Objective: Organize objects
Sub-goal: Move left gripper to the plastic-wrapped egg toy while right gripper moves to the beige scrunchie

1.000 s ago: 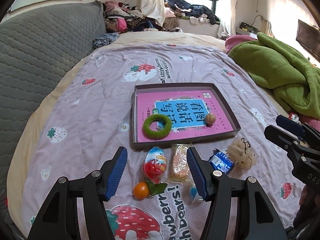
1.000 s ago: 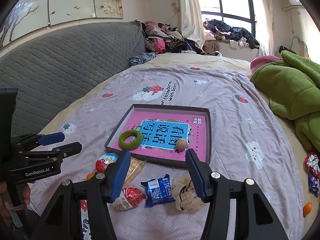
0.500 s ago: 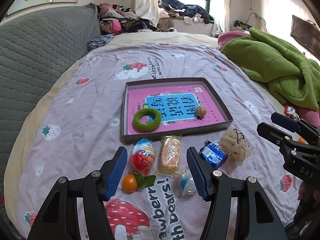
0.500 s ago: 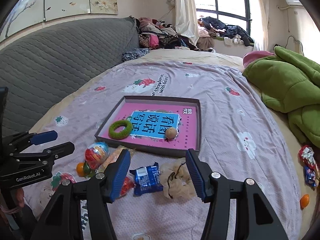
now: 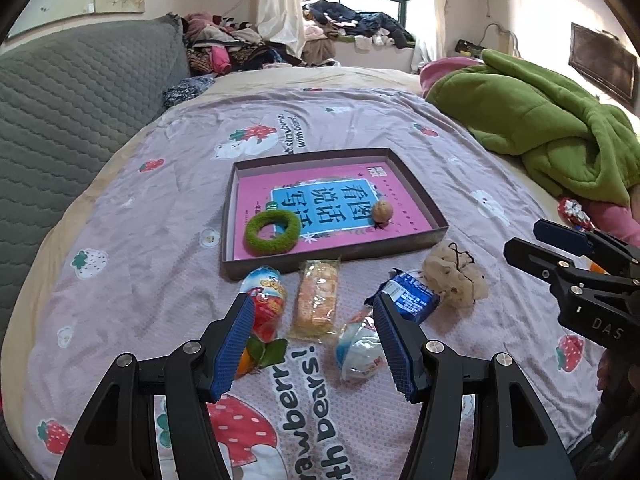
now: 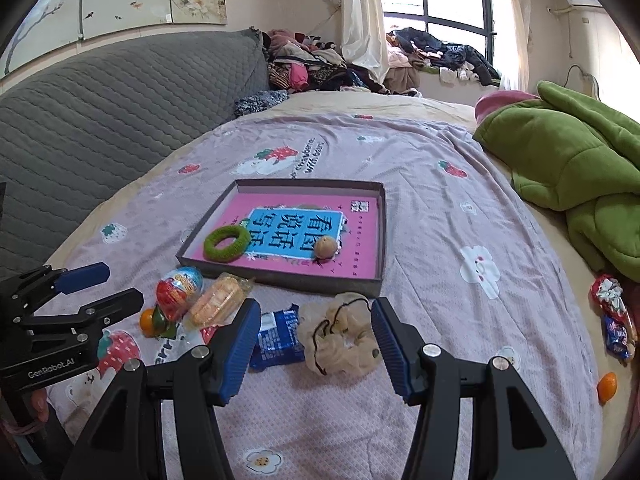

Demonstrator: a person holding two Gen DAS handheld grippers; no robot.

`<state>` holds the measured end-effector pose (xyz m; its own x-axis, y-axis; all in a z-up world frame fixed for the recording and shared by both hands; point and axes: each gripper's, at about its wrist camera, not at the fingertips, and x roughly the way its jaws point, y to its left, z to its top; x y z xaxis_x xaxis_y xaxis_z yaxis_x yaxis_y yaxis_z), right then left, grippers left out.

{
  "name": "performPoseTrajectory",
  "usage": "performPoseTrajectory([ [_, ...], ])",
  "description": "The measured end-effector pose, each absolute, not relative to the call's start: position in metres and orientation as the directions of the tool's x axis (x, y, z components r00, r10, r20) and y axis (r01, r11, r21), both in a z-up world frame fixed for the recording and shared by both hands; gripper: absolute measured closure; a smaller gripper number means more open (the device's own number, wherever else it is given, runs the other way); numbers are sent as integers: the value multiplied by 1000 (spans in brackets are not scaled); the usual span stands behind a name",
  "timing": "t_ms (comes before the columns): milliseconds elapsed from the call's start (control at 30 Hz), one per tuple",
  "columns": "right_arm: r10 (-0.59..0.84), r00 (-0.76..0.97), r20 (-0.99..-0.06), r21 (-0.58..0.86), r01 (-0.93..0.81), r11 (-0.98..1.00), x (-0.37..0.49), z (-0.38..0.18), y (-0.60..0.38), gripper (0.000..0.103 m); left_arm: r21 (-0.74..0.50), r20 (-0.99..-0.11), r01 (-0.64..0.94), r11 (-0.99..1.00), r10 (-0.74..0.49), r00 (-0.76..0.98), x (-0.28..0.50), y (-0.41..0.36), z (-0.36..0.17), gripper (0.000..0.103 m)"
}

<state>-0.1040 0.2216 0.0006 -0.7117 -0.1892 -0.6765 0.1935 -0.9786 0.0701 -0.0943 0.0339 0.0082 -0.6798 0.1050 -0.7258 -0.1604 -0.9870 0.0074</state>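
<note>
A shallow brown tray point(image 5: 230, 216) point(image 6: 382, 236) with a pink book cover inside lies on the bed. In it are a green fuzzy ring point(image 5: 273, 233) point(image 6: 227, 243) and a small tan ball point(image 5: 383, 211) point(image 6: 325, 246). In front of the tray lie a red toy egg point(image 5: 266, 302) point(image 6: 179, 286), an orange snack pack point(image 5: 318, 300) point(image 6: 218, 300), a blue packet point(image 5: 408, 298) point(image 6: 278, 338), a beige scrunchie point(image 5: 454, 278) point(image 6: 340, 334), a blue-white toy egg point(image 5: 358, 350) and a small orange with leaves point(image 5: 256, 356) point(image 6: 150, 322). My left gripper point(image 5: 314, 338) point(image 6: 102, 288) is open above the snacks. My right gripper point(image 6: 314, 342) point(image 5: 520, 240) is open above the scrunchie and blue packet.
A green blanket point(image 5: 552, 132) point(image 6: 568, 168) is heaped at the right. A grey quilted headboard point(image 5: 68, 96) runs along the left. Loose wrapped sweets point(image 6: 614, 320) and another small orange point(image 6: 607, 386) lie at the bed's right edge. Clothes are piled by the window point(image 6: 432, 52).
Both grippers have drawn back slightly towards me, so the objects sit a little farther ahead. Both stay open and empty. Nothing on the bed has moved.
</note>
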Motion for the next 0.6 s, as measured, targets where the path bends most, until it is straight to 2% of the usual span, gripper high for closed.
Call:
performPoseTrajectory([
  [600, -170, -667, -726, 46, 199, -979, -101, -23, 224, 46, -6, -746, -213, -977, 146, -650, -90, 49, -18, 40],
])
